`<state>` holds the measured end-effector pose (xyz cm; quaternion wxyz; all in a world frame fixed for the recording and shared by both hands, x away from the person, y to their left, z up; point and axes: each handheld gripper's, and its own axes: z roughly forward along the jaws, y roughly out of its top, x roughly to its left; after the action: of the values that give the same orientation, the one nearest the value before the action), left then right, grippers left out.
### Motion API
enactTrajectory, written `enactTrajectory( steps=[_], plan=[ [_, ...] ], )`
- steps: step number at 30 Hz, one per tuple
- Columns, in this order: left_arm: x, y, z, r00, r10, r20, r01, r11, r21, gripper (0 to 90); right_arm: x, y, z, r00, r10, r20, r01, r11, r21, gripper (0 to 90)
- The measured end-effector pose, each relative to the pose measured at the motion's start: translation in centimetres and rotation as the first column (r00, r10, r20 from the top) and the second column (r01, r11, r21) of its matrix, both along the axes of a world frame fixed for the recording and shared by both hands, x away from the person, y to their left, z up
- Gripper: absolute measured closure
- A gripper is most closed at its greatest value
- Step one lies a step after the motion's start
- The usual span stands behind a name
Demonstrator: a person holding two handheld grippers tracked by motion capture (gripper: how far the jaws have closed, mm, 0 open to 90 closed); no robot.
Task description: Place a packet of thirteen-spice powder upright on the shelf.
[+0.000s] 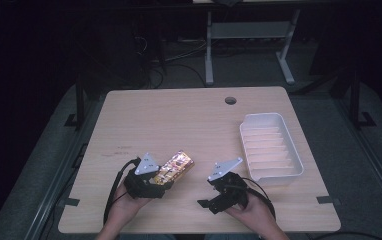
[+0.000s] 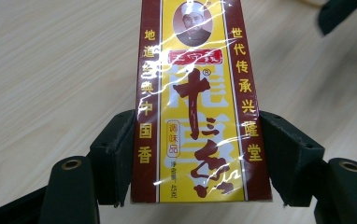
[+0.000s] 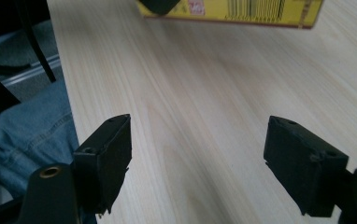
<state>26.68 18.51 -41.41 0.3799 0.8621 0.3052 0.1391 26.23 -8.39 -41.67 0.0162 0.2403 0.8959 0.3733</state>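
A yellow and dark red packet [image 1: 175, 167] printed with Chinese characters is held over the wooden table [image 1: 179, 120] at the front left. My left gripper [image 1: 160, 176] is shut on its near end. In the left gripper view both black jaws press the long sides of the packet [image 2: 196, 116], which points away from the camera. My right gripper [image 1: 205, 204] is at the front, right of the packet, and stands open with nothing between its jaws. In the right gripper view bare wood lies between the fingers [image 3: 109, 154], and the barcode edge of the packet [image 3: 242, 10] shows at the top.
A white ribbed plastic tray [image 1: 271, 145] lies empty at the right of the table. A round cable hole [image 1: 230, 100] sits near the far edge. The person's jeans [image 3: 27, 135] show past the table's near edge. A desk frame [image 1: 249, 40] stands on the floor behind.
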Motion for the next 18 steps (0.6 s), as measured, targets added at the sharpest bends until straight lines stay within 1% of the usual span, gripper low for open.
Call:
enactTrajectory(
  steps=[1,3,5,7,9,10,12,14,15,16,18],
  plan=[
    [-0.3,-0.2,0.1,0.9999,-0.009,0.006,0.009,1.0,-0.004,32.6,0.2,0.1,0.1,1.0,-0.001,-0.004,0.001,0.9999,0.011,23.1],
    [-0.8,-0.6,0.1,0.9995,-0.024,0.02,0.025,0.9997,-0.008,32.6,0.4,0.3,0.1,1.0,-0.009,-0.002,0.009,0.9999,0.014,23.7],
    [-1.2,-0.9,0.0,0.9989,-0.032,0.033,0.033,0.9992,-0.022,32.6,0.6,0.5,-0.1,0.9998,-0.018,-0.009,0.018,0.9996,0.02,23.6],
    [-1.6,-1.1,-0.2,0.9986,-0.04,0.036,0.042,0.998,-0.047,32.6,0.8,0.4,-0.5,0.9989,-0.045,-0.017,0.045,0.9981,0.042,22.8],
    [-1.8,-1.4,-0.3,0.9979,-0.057,0.03,0.059,0.9959,-0.069,32.6,0.9,0.2,-0.8,0.9968,-0.057,-0.056,0.061,0.9956,0.071,23.3],
    [-1.9,-1.7,-0.4,0.9975,-0.062,0.035,0.064,0.9951,-0.075,32.6,0.9,0.2,-0.8,0.9965,-0.06,-0.059,0.064,0.995,0.077,23.6],
    [-2.1,-2.1,-0.6,0.9961,-0.08,0.037,0.082,0.9943,-0.068,32.6,0.8,0.2,-0.7,0.9962,-0.063,-0.06,0.068,0.9937,0.089,25.3],
    [-2.4,-2.5,-0.9,0.9944,-0.085,0.063,0.088,0.9947,-0.053,32.6,0.7,0.1,-0.6,0.9956,-0.06,-0.072,0.068,0.9918,0.108,26.0],
    [-2.5,-2.6,-1.0,0.9936,-0.09,0.068,0.093,0.9946,-0.046,32.6,0.7,0.1,-0.7,0.9951,-0.061,-0.078,0.069,0.9915,0.11,26.0],
    [-2.5,-2.7,-1.0,0.9934,-0.094,0.065,0.097,0.9943,-0.044,32.6,0.7,0.1,-0.8,0.9937,-0.065,-0.091,0.075,0.9917,0.105,27.0],
    [-2.6,-2.7,-1.2,0.9929,-0.092,0.075,0.096,0.9944,-0.045,32.6,0.8,-0.1,-1.0,0.9907,-0.068,-0.117,0.083,0.989,0.123,29.0]
  ],
)
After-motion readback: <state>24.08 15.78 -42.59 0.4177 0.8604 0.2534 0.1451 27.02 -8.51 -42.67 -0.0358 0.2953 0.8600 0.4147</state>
